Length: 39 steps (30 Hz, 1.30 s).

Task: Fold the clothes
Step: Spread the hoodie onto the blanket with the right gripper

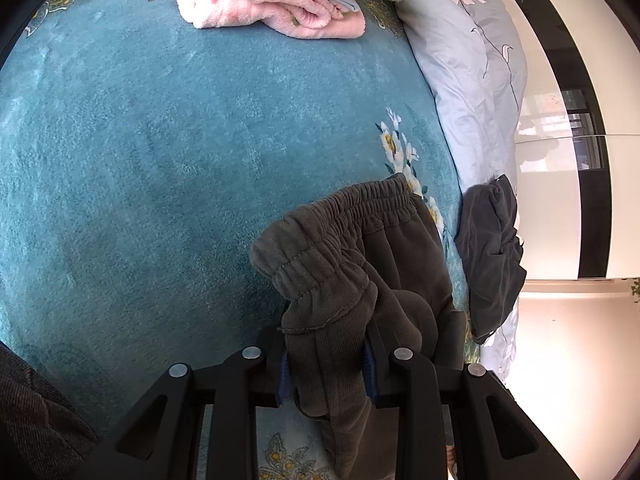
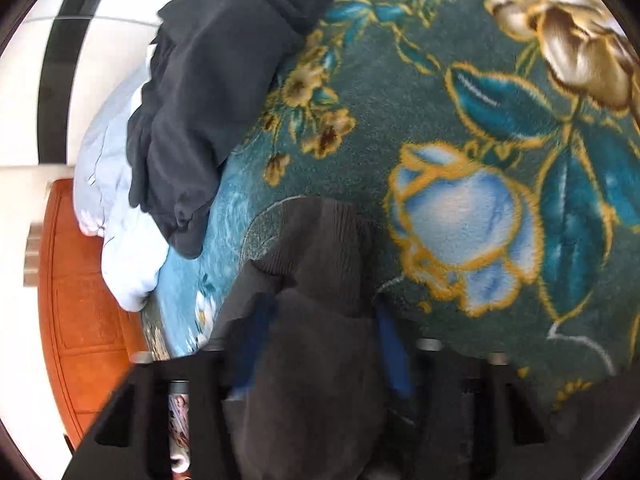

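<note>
A teal floral blanket (image 1: 140, 152) covers the bed, with a pink fleece pile (image 1: 280, 12) at the far edge and a pale blue quilt (image 1: 472, 80) along the right side. Near the middle, the left gripper (image 1: 326, 364) pinches the grey-brown sweatpants (image 1: 360, 248) just below their elastic waistband, which stands up bunched above the blanket. A darker garment (image 1: 492, 256) lies on the quilt, just right of them. The right gripper (image 2: 316, 344) clamps thick ribbed cloth of the same colour. The pants look soft, limp, fairly heavy; the waistband seam seems the firmest hold. The legs are out of view, and the right wrist view is blurred.
</note>
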Each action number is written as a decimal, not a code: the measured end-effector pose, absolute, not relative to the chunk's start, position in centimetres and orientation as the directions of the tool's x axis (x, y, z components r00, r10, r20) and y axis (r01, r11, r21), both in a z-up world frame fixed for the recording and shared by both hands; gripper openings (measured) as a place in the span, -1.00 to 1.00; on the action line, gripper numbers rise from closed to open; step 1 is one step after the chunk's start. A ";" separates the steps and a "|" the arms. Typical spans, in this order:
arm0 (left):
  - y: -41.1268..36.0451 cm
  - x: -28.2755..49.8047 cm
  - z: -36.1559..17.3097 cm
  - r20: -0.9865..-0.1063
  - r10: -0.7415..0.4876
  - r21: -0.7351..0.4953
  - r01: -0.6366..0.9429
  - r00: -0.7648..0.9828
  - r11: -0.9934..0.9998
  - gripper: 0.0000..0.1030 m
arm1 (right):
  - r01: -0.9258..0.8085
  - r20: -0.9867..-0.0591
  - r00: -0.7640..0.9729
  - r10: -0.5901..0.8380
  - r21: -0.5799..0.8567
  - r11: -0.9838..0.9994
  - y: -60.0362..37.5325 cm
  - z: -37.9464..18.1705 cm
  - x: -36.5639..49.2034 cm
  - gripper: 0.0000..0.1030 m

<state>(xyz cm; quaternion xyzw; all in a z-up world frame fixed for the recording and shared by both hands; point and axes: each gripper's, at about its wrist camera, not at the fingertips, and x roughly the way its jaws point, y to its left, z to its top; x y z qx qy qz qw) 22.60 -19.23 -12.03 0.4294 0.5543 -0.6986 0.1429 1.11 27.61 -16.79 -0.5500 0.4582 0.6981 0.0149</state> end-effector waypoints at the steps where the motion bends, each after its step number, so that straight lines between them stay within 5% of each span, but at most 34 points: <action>1: -19.2 22.6 -12.1 -0.760 0.275 -0.649 0.677 -0.588 -0.346 -0.40 | -0.498 -0.791 -0.388 -0.473 0.611 -0.615 27.4 -16.1 0.9 -0.75; 8: -19.3 22.5 -12.1 -0.768 0.273 -0.640 0.682 -0.579 -0.355 -0.40 | -0.282 -0.706 -0.657 -0.265 0.556 -0.782 34.3 -4.6 2.2 -0.77; 13: -19.2 22.3 -12.1 -0.768 0.272 -0.640 0.681 -0.580 -0.356 -0.40 | -0.462 -0.676 -0.730 0.099 0.382 -0.801 44.7 0.7 5.6 -0.77; 17: -19.2 22.3 -12.1 -0.770 0.275 -0.638 0.683 -0.576 -0.355 -0.40 | -0.610 -0.784 -0.601 0.156 0.323 -0.723 50.5 -3.4 6.6 -0.78; 25: -19.2 22.7 -12.0 -0.765 0.274 -0.644 0.682 -0.583 -0.348 -0.39 | -0.732 -0.875 -0.476 0.087 0.339 -0.591 54.5 -9.7 9.0 -0.73; 33: -19.4 22.6 -12.0 -0.750 0.289 -0.661 0.674 -0.594 -0.330 -0.40 | -0.693 -0.823 -0.565 0.062 0.432 -0.577 56.1 -4.4 16.1 -0.03; 39: -19.5 22.6 -12.0 -0.739 0.305 -0.674 0.666 -0.601 -0.320 -0.39 | -0.771 -0.881 -0.471 -0.036 0.431 -0.469 56.5 -8.2 27.2 0.05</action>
